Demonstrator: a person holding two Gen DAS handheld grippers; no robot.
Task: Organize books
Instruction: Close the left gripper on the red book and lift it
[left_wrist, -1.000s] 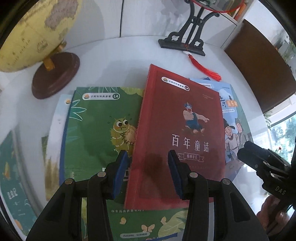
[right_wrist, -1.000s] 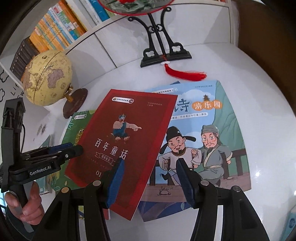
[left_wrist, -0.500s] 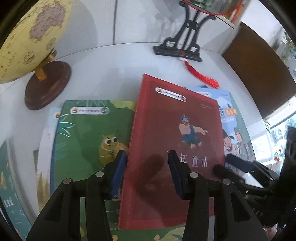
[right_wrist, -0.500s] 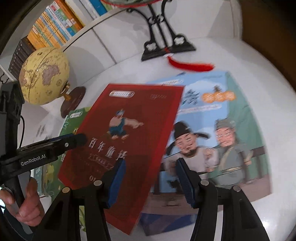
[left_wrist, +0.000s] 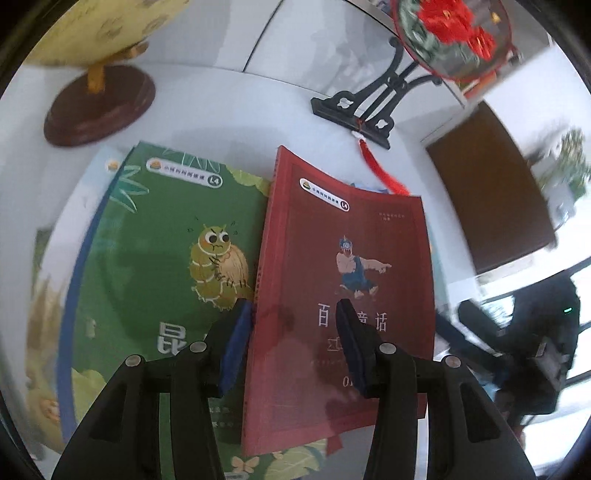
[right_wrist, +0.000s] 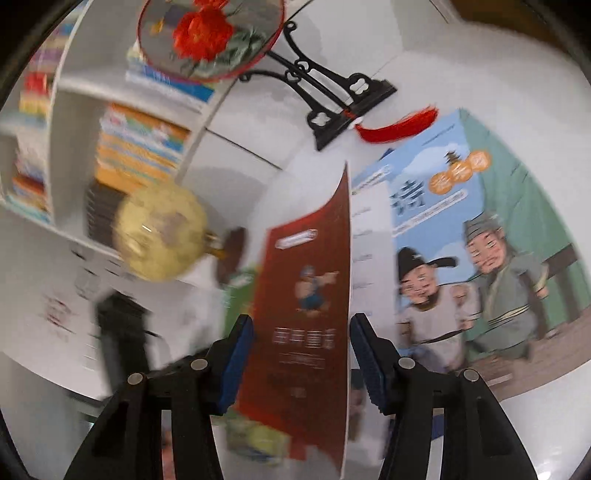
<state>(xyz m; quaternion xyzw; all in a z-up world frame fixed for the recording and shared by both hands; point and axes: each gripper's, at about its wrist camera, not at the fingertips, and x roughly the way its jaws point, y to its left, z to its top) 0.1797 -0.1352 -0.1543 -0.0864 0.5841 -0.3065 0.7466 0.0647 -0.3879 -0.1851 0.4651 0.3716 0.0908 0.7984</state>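
Observation:
A red storybook lies across a green caterpillar book and a blue book with two robed men. In the right wrist view the red book has its right cover edge lifted and tilted up, with white pages showing beneath. My left gripper is open, its fingers spread over the red book's lower left part. My right gripper is open, its fingers on either side of the red book's lower part. The right gripper also shows blurred at the right edge of the left wrist view.
A yellow globe on a brown base stands at the back left. A black stand holding a round red fan with a red tassel stands at the back. Bookshelves fill the wall behind.
The red book's right edge has lifted off the blue book and now stands tilted. Both grippers have moved closer and lower; the right view has rolled and blurred.

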